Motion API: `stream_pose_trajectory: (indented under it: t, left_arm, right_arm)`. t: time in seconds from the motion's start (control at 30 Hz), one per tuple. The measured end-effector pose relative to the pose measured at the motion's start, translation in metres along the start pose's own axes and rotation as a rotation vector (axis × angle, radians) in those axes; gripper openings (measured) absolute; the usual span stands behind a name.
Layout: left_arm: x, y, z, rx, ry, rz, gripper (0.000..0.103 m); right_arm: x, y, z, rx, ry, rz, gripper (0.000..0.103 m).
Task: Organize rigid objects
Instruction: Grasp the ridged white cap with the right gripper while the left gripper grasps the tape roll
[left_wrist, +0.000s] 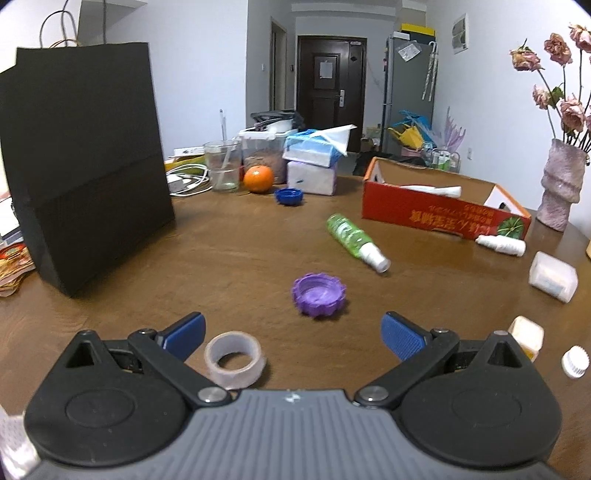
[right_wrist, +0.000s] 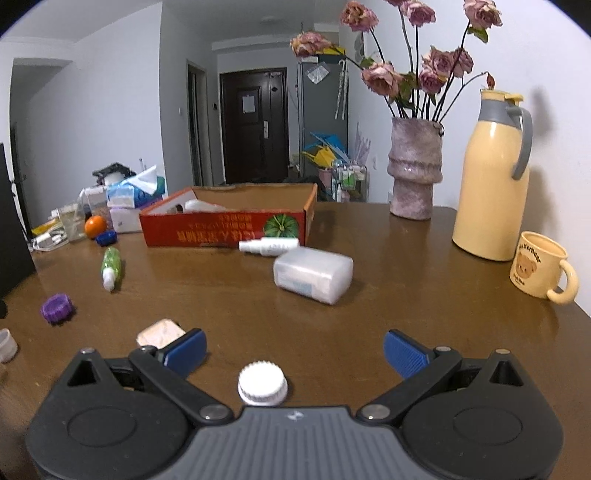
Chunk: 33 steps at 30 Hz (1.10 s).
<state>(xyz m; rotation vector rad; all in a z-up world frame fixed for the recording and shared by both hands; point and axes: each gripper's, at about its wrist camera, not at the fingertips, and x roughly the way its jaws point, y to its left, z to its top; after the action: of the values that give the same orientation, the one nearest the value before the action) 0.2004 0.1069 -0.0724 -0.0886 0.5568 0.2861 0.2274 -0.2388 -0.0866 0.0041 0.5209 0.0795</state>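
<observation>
My left gripper (left_wrist: 293, 334) is open just above the brown table (left_wrist: 221, 258), with a purple ridged cap (left_wrist: 319, 294) a little ahead of its fingertips and a clear tape roll (left_wrist: 234, 359) by the left finger. A green spray bottle (left_wrist: 356, 237) lies further on, before the red cardboard box (left_wrist: 439, 214). My right gripper (right_wrist: 293, 350) is open too, a white screw cap (right_wrist: 262, 383) lying between its fingers near the base. Ahead lie a translucent plastic case (right_wrist: 313, 274) and a white spray bottle (right_wrist: 269, 246) against the red box (right_wrist: 229, 230). Nothing is held.
A black paper bag (left_wrist: 85, 162) stands at the left. At the back are an orange (left_wrist: 258, 178), a blue cap (left_wrist: 289, 195), tissue packs (left_wrist: 312, 166) and a glass (left_wrist: 221, 166). A vase of dried roses (right_wrist: 414, 170), a yellow thermos (right_wrist: 491, 177) and a mug (right_wrist: 541, 266) stand right.
</observation>
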Motion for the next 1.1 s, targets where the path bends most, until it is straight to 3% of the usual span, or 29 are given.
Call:
stream_pose_trajectory:
  t: [0.3, 0.47, 0.57, 0.67, 0.97, 1.03, 1.1]
  left_arm:
    - [0.008, 0.020, -0.020, -0.013, 0.047, 0.038, 0.103]
    - [0.014, 0.025, -0.023, -0.018, 0.057, 0.036, 0.103]
    - [0.018, 0.026, -0.025, -0.013, 0.068, 0.035, 0.103]
    - [0.025, 0.031, -0.026, -0.014, 0.081, 0.030, 0.103]
    - [0.044, 0.040, -0.027, 0.011, 0.086, 0.007, 0.101]
    - [0.047, 0.039, -0.026, 0.023, 0.089, 0.002, 0.093]
    - [0.052, 0.039, -0.026, 0.031, 0.098, -0.015, 0.076]
  right_arm:
    - [0.021, 0.002, -0.020, -0.008, 0.084, 0.011, 0.098]
    - [0.039, 0.010, -0.023, -0.027, 0.108, 0.023, 0.090]
    - [0.049, 0.011, -0.023, -0.012, 0.123, 0.015, 0.076]
    - [0.056, 0.008, -0.026, 0.012, 0.144, 0.034, 0.037]
    - [0.056, 0.008, -0.030, 0.023, 0.103, 0.007, 0.037]
    - [0.056, 0.009, -0.030, 0.023, 0.102, 0.005, 0.037]
    - [0.056, 0.008, -0.030, 0.027, 0.102, 0.005, 0.037]
